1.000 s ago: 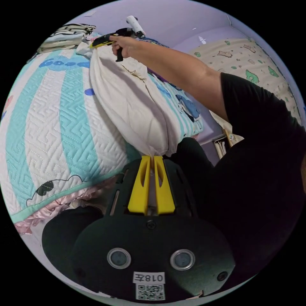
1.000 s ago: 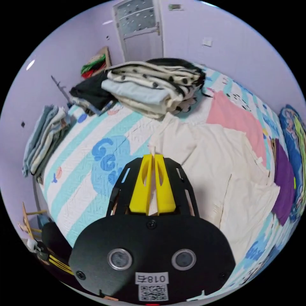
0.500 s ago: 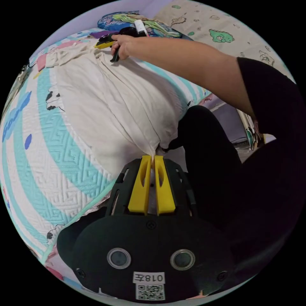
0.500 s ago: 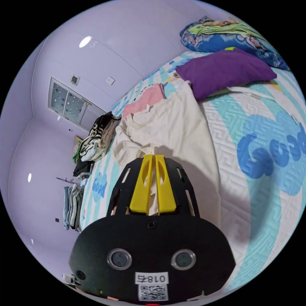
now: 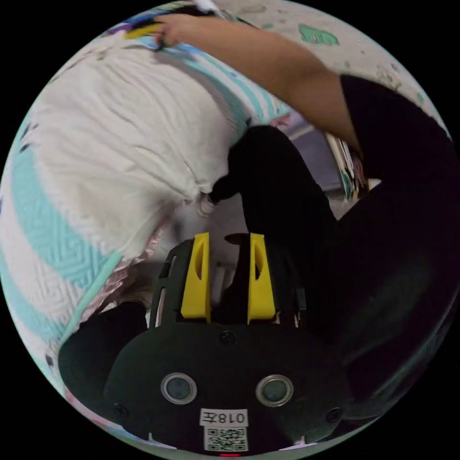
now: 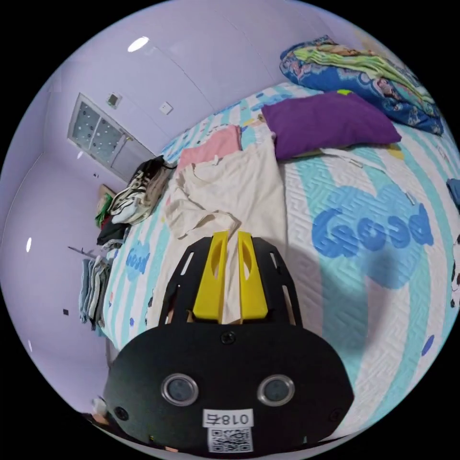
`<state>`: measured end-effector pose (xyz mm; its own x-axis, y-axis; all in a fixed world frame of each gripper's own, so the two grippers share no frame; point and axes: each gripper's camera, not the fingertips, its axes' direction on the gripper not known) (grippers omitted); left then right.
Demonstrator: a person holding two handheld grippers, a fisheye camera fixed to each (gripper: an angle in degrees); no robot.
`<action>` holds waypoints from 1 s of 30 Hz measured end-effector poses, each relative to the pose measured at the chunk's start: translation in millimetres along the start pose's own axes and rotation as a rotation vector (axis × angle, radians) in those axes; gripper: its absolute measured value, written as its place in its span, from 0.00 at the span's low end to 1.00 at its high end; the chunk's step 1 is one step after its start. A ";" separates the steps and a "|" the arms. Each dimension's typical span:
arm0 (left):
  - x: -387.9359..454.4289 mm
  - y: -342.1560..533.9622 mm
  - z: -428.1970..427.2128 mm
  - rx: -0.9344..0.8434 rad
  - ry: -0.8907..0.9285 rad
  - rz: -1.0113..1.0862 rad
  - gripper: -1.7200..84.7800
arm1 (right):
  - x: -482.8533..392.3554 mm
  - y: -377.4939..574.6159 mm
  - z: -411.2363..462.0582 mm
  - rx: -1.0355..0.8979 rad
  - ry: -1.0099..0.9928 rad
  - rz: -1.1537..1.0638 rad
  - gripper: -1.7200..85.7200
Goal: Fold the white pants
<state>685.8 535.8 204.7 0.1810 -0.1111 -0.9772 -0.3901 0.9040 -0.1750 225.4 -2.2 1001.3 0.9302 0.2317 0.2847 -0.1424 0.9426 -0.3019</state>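
Left gripper (image 5: 229, 239): jaws spread wide, nothing between them; gathered end of the white pants (image 5: 124, 143) sits just beyond the tips, at the bed edge, apart from the jaws.
Right gripper (image 6: 232, 237): jaws nearly together with a narrow gap; tips sit at a bunched fold of the pants (image 6: 230, 191). Can't tell whether cloth is pinched or only lying under the jaws (cloth does show behind the gap).
Right gripper, from left gripper view (image 5: 139, 32): at the far end of the pants, hand (image 5: 175, 28) on it, arm reaching across.
Pants location: laid lengthwise on the quilted bed (image 6: 364, 268), one end near the pink garment (image 6: 211, 146) and purple pillow (image 6: 330, 122), other end at the near bed edge.
Done: pants look spread flat along the bed, roughly doubled leg-on-leg (judgement, blurry).
Left: crumpled far end needs smoothing; crosswise folds not yet made.
Progress: early, layout stage.
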 end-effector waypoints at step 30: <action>-84.4 -7.5 -34.7 0.139 -0.119 -0.177 0.01 | -118.9 281.8 -75.9 -0.540 -0.219 -0.225 0.02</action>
<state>642.2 524.0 284.4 0.3437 -0.2303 -0.9104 -0.2167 0.9239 -0.3155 100.4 217.6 813.3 0.8181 0.1393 0.5580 0.2939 0.7327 -0.6138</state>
